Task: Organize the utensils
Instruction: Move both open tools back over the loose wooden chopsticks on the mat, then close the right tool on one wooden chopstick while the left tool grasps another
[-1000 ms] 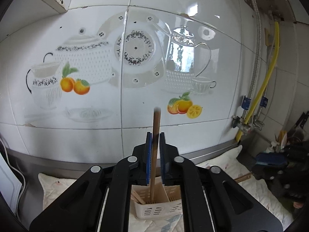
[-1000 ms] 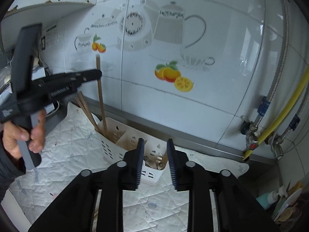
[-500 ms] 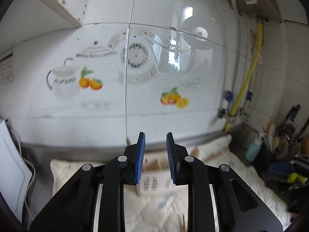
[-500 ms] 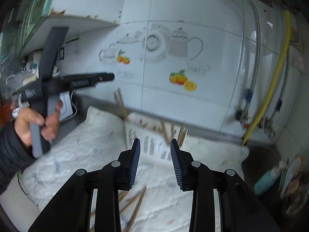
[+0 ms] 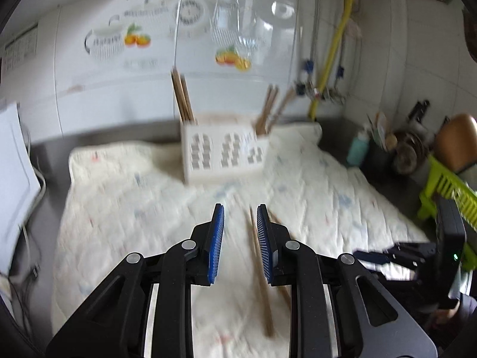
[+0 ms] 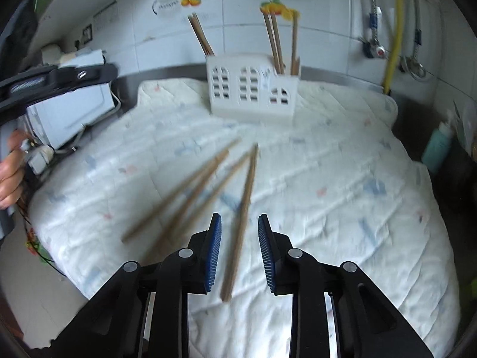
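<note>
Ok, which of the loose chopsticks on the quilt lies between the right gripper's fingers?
The rightmost chopstick, the steepest one, running back between the fingers of the right gripper; the others fan away to its left.

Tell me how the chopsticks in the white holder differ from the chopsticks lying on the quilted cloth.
Chopsticks in the white holder: they stand nearly upright, split between its left and right compartments. Chopsticks on the quilted cloth: they lie flat, loose and fanned out at different angles, none sorted yet. Both groups look like plain brown wooden sticks of similar length.

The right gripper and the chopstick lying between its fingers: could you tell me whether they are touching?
Apart. The right wrist view shows the right gripper open, cloth visible on both sides of the chopstick.
</note>
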Tool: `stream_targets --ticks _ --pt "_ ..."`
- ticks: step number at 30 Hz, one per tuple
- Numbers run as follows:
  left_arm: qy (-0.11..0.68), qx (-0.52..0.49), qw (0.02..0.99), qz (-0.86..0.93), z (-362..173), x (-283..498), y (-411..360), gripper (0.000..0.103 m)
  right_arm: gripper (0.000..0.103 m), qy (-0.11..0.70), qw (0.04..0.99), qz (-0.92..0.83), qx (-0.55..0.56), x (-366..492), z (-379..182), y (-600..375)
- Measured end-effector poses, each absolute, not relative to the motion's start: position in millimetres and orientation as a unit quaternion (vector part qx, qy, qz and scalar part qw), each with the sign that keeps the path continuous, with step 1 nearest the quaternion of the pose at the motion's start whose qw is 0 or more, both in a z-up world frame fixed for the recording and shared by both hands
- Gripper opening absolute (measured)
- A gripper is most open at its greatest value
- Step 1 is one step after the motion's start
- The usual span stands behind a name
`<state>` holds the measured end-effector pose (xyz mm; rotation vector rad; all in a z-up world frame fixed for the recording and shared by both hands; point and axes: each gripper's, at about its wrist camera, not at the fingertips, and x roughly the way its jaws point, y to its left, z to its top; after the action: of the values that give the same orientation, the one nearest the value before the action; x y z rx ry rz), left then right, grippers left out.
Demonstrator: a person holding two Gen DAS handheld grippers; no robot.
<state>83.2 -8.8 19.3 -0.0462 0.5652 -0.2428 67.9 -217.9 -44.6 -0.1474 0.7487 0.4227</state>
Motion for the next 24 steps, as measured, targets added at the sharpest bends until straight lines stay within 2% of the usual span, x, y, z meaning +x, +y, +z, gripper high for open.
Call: stream_targets --ticks 2,13,17,20,24 --pt "0.299 -0.027 0.946 -0.126 0.3 76.1 -12.8 0.023 0.022 0.369 0.905 0.201 -0.067 64.7 -53.2 -218.3" --pt "0.372 -0.029 0.917 -0.140 -71.0 67.4 -33.3 0.023 0.021 0.388 0.899 0.198 -0.033 64.0 -71.4 -224.7" --pt "0.388 -0.030 0.910 -0.144 -84.1 73.6 -36.4 0.023 0.020 0.394 0.897 0.197 -0.028 66.1 -75.8 -223.0" --pt "0.393 -0.034 0.907 -0.147 -89.6 77.9 -37.7 0.023 0.014 0.398 0.895 0.199 -0.026 68.2 -78.5 -220.9" --pt "0.397 -0.032 0.905 -0.148 -95.3 82.6 -39.1 0.022 0.014 0.402 0.893 0.199 -0.033 70.1 -83.1 -218.9"
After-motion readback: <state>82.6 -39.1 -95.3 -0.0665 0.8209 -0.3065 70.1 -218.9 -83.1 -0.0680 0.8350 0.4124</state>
